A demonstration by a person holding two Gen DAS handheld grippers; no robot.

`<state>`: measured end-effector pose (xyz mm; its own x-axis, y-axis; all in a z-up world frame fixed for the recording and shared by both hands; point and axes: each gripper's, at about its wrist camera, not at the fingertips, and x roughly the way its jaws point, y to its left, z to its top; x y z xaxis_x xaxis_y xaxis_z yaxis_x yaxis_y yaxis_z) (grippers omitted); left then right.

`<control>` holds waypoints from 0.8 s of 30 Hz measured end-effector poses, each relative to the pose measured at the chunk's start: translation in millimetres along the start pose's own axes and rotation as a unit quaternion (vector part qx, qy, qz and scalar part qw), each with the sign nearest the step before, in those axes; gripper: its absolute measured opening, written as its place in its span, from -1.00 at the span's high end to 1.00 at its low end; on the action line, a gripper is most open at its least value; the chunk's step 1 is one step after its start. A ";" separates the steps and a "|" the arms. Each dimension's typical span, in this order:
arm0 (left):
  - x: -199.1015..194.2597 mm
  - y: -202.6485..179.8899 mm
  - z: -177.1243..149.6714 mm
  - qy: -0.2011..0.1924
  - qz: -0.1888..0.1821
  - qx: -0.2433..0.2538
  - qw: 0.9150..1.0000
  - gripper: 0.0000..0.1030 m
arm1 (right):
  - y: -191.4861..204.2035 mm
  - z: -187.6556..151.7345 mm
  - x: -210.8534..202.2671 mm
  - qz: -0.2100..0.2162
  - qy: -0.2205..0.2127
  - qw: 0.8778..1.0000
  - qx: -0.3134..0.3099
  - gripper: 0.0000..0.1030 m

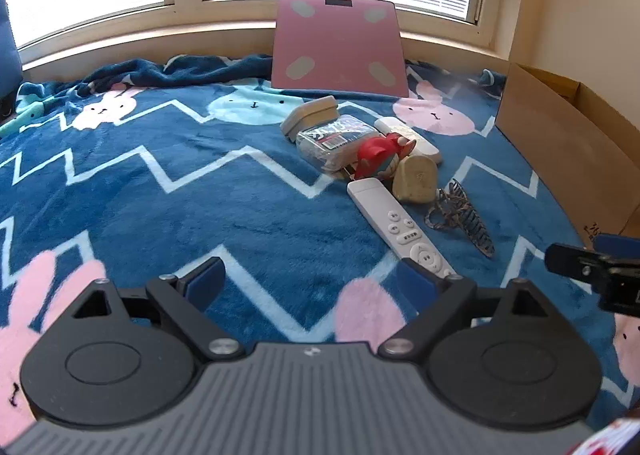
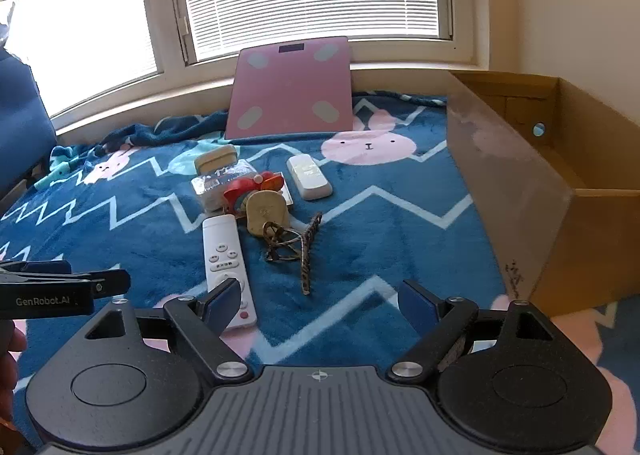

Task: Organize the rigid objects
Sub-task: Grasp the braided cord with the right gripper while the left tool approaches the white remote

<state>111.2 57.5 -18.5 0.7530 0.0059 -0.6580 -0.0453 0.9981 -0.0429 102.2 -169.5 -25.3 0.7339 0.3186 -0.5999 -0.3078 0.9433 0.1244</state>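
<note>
Open left claw point(image 1: 316, 287) above blanket point(image 1: 160, 195)

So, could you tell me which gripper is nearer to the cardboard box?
Right. The right gripper hangs open just beside the cardboard box, which stands to its right. The left gripper, also open, sits farther away, beyond the long white remote.

Both wrist views low over the blanket point(image 1: 200, 183), angled down toward the window point(image 2: 312, 3), sharing the object pile before the pink scale point(image 1: 338, 47).
</note>
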 end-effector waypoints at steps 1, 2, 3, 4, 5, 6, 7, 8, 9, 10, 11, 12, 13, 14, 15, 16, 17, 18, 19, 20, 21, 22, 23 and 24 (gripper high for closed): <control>2.7 -0.2 0.8 0.001 -0.001 0.000 1.000 -0.75 | 0.9 0.3 3.6 0.001 0.001 1.000 -0.001 -0.61; 5.6 -0.4 1.5 0.002 -0.003 0.001 1.000 -0.75 | 1.8 0.9 8.0 0.002 0.003 1.000 -0.003 -0.58; 8.6 -0.5 2.4 0.003 -0.004 0.001 1.000 -0.75 | 2.7 1.2 11.8 0.003 0.005 1.000 -0.004 -0.53; 11.0 -0.5 3.2 0.004 -0.005 0.001 1.000 -0.75 | 3.2 1.5 15.4 0.005 0.006 1.000 -0.005 -0.51; 13.5 -0.5 4.2 0.004 -0.007 0.001 1.000 -0.75 | 4.2 1.9 20.6 0.007 0.007 1.000 -0.005 -0.46; 15.9 -0.3 5.3 0.004 -0.009 0.001 1.000 -0.74 | 4.6 2.6 24.5 0.008 0.009 1.000 -0.006 -0.41; 18.5 -0.1 6.5 0.005 -0.010 0.002 1.000 -0.74 | 5.3 3.3 29.1 0.009 0.010 1.000 -0.007 -0.38; 21.2 -0.2 7.5 0.005 -0.010 0.003 1.000 -0.74 | 6.0 4.0 33.9 0.010 0.010 1.000 -0.008 -0.33; 23.6 -0.4 8.5 0.005 -0.010 0.004 1.000 -0.74 | 6.9 5.0 39.5 0.012 0.012 1.000 -0.009 -0.28; 25.7 -0.4 9.5 0.005 -0.010 0.005 1.000 -0.74 | 7.4 5.9 43.9 0.014 0.013 1.000 -0.010 -0.26; 28.6 -0.1 10.5 0.005 -0.010 0.006 1.000 -0.74 | 8.4 6.8 48.9 0.016 0.014 1.000 -0.011 -0.22; 31.3 0.2 11.3 0.005 -0.009 0.007 1.000 -0.74 | 9.5 7.8 54.4 0.018 0.015 1.000 -0.013 -0.18; 33.7 0.7 11.7 0.005 -0.008 0.007 1.000 -0.74 | 10.7 8.7 59.3 0.019 0.015 1.000 -0.015 -0.16; 36.6 1.5 12.6 0.006 -0.008 0.007 1.000 -0.74 | 11.7 9.5 65.0 0.021 0.017 0.999 -0.017 -0.12; 39.8 2.5 13.4 0.007 -0.008 0.007 1.000 -0.74 | 12.6 10.5 71.1 0.023 0.019 0.999 -0.018 -0.09; 42.4 3.6 14.1 0.008 -0.009 0.006 1.000 -0.73 | 13.4 11.6 77.4 0.025 0.021 0.999 -0.020 -0.07; 45.0 4.7 14.9 0.009 -0.009 0.005 1.000 -0.73 | 14.1 12.7 82.7 0.025 0.022 0.999 -0.021 -0.04; 48.2 5.9 15.7 0.010 -0.009 0.005 1.000 -0.73 | 14.8 13.7 87.8 0.025 0.024 0.999 -0.023 -0.02; 50.3 6.9 16.7 0.010 -0.010 0.005 1.000 -0.73 | 15.4 14.7 92.4 0.026 0.024 0.999 -0.023 -0.01; 53.1 8.3 17.5 0.010 -0.011 0.003 1.000 -0.73 | 16.0 15.5 96.8 0.026 0.024 0.999 -0.024 0.01; 55.4 9.1 18.5 0.010 -0.011 0.002 1.000 -0.73 | 16.5 16.5 100.7 0.026 0.024 0.999 -0.026 0.02; 57.3 9.9 19.2 0.011 -0.011 0.001 1.000 -0.73 | 17.3 17.5 104.3 0.026 0.023 0.999 -0.029 0.03; 59.4 10.9 19.9 0.010 -0.011 0.000 1.000 -0.73 | 17.8 18.4 108.0 0.026 0.023 0.999 -0.031 0.04; 61.3 12.0 20.6 0.010 -0.011 -0.002 1.000 -0.73 | 18.3 19.4 111.9 0.025 0.023 0.999 -0.032 0.05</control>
<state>170.3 71.2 -43.9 0.7409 -0.0179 -0.6714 -0.0313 0.9976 -0.0611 190.4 -114.7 -74.8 0.6880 0.3598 -0.6303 -0.3825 0.9178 0.1065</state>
